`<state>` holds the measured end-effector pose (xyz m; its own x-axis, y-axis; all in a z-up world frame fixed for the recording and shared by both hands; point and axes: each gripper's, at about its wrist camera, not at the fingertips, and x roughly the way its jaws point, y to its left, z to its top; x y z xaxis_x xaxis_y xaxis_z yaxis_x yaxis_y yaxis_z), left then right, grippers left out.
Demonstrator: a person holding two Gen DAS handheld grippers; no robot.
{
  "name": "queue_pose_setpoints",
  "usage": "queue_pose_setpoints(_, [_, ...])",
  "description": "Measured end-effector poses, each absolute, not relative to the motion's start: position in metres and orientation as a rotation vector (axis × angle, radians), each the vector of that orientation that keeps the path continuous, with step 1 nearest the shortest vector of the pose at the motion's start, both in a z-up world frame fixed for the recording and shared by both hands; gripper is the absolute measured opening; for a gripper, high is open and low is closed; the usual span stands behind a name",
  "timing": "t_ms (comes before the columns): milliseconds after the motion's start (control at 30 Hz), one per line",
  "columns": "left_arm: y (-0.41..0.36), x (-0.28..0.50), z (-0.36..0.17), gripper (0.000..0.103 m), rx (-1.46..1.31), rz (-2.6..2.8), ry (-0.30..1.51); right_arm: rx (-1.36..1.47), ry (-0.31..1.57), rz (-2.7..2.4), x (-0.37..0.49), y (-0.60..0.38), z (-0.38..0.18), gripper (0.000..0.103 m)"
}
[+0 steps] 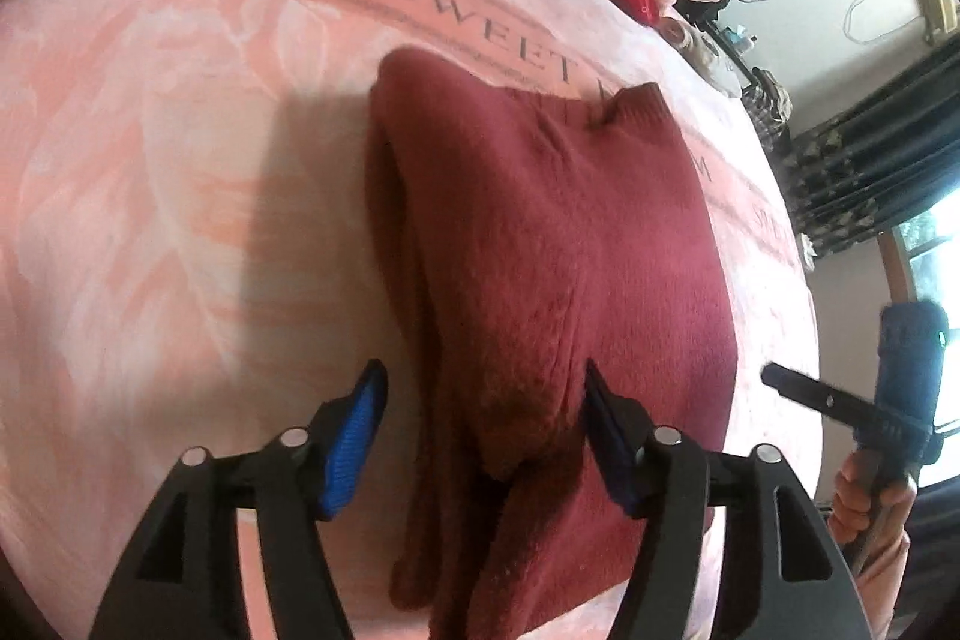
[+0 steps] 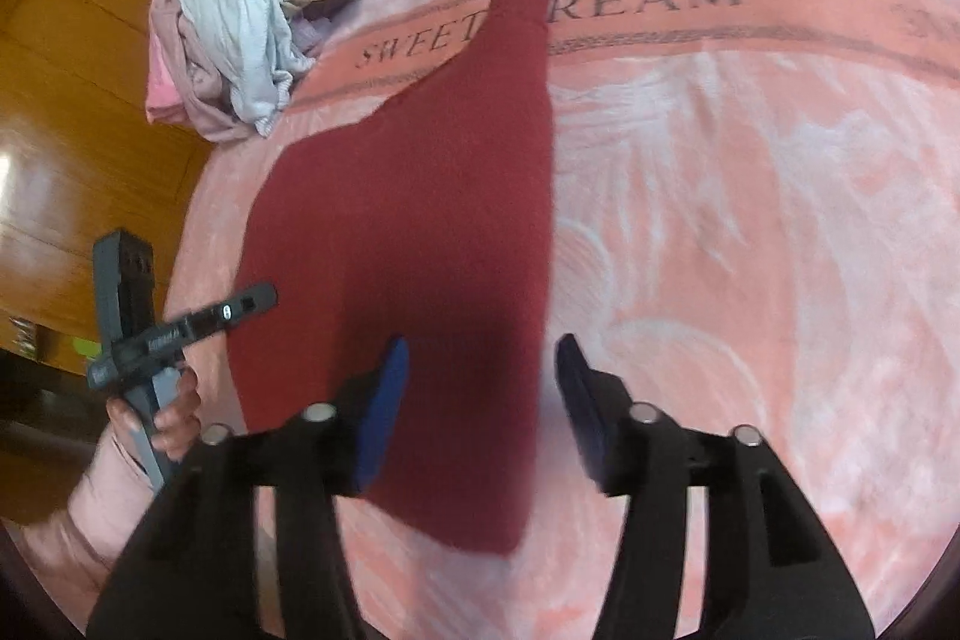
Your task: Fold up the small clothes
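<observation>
Left tongs [image 1: 483,400] and right tongs [image 2: 480,370] gape, hovering over the folded red sweater's [image 1: 540,232] near edge.

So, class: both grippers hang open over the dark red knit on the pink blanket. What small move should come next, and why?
Probably lower the left gripper and close it on the near hem of the dark red sweater, the right gripper likewise, to fold the hem toward the collar. The sweater lies folded lengthwise on the pink blanket, long and narrow, and neither gripper holds anything.

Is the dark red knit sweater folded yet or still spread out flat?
Folded: the dark red knit sweater shows doubled layers along its left edge.
</observation>
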<state>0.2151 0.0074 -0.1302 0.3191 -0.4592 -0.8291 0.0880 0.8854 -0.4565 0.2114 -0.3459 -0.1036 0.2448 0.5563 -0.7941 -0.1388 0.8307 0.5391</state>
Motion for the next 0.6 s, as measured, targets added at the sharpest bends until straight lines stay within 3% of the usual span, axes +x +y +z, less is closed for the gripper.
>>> queue_pose_setpoints(67, [0.006,0.217,-0.133,0.071,-0.344,-0.372,1.216,0.398,1.259,0.491,0.229,-0.34,-0.113,0.072])
queue_pose_setpoints(133, [0.005,0.222,-0.141,0.077,-0.364,-0.383,1.241,0.427,1.297,0.492,0.244,-0.337,-0.128,0.073])
queue_pose_setpoints(200, [0.002,0.228,-0.152,0.079,-0.384,-0.387,1.268,0.457,1.337,0.501,0.253,-0.331,-0.146,0.071])
queue_pose_setpoints(233, [0.003,0.228,-0.157,0.08,-0.394,-0.394,1.275,0.473,1.356,0.516,0.254,-0.329,-0.153,0.064])
queue_pose_setpoints(300, [0.003,0.23,-0.166,0.075,-0.429,-0.41,1.284,0.487,1.354,0.518,0.254,-0.326,-0.16,0.058])
queue_pose_setpoints(333, [0.002,0.23,-0.167,0.057,-0.444,-0.433,1.282,0.49,1.345,0.523,0.252,-0.327,-0.158,0.051])
queue_pose_setpoints(433, [-0.006,0.23,-0.161,0.041,-0.422,-0.456,1.267,0.495,1.313,0.544,0.245,-0.332,-0.144,0.039])
queue_pose_setpoints(600, [-0.011,0.221,-0.134,0.035,-0.416,-0.486,1.201,0.386,1.241,0.554,0.225,-0.33,-0.096,0.036])
